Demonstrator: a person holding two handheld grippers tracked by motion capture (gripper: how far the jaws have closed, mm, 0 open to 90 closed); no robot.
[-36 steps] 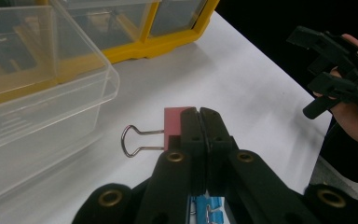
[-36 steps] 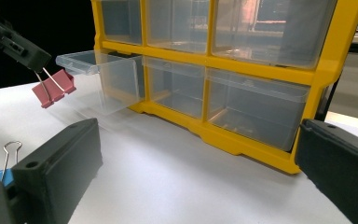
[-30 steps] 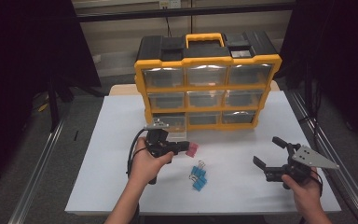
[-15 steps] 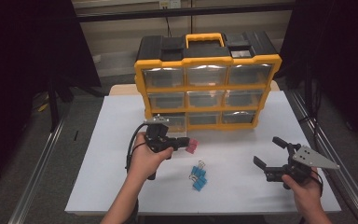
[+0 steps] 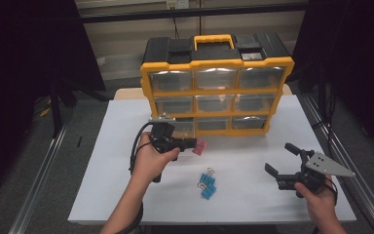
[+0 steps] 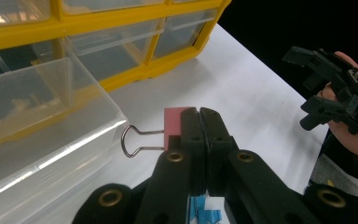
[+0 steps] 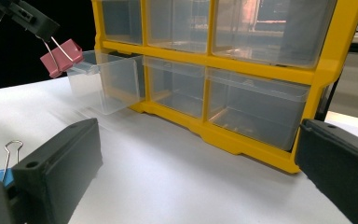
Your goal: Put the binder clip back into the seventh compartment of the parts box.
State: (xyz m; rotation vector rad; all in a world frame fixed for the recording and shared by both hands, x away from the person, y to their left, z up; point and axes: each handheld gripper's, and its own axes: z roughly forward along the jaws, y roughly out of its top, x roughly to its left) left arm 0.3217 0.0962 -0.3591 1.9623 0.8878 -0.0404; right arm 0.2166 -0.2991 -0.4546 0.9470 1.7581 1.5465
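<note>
My left gripper [image 5: 195, 144] is shut on a pink binder clip [image 5: 201, 146], held just in front of the organizer's bottom row. In the left gripper view the jaws [image 6: 199, 116] pinch the clip's pink body [image 6: 171, 121], and its wire handle points at a pulled-out clear drawer [image 6: 37, 116]. The drawer [image 7: 105, 84] sticks out of the bottom-left slot, with the pink clip [image 7: 61, 58] hanging beside its front edge. My right gripper [image 5: 279, 157] stands open at the right, low over the table, nothing between its jaws [image 7: 200, 168].
The yellow and black drawer organizer [image 5: 216, 92] stands at the back of the white table [image 5: 253, 204]. Blue binder clips [image 5: 206, 184] lie between the two hands, with one [image 7: 2, 172] beside my right gripper's left jaw. Dark floor surrounds the table.
My left gripper has edged a little toward the organizer with the pink clip in it. The right gripper has kept still.
</note>
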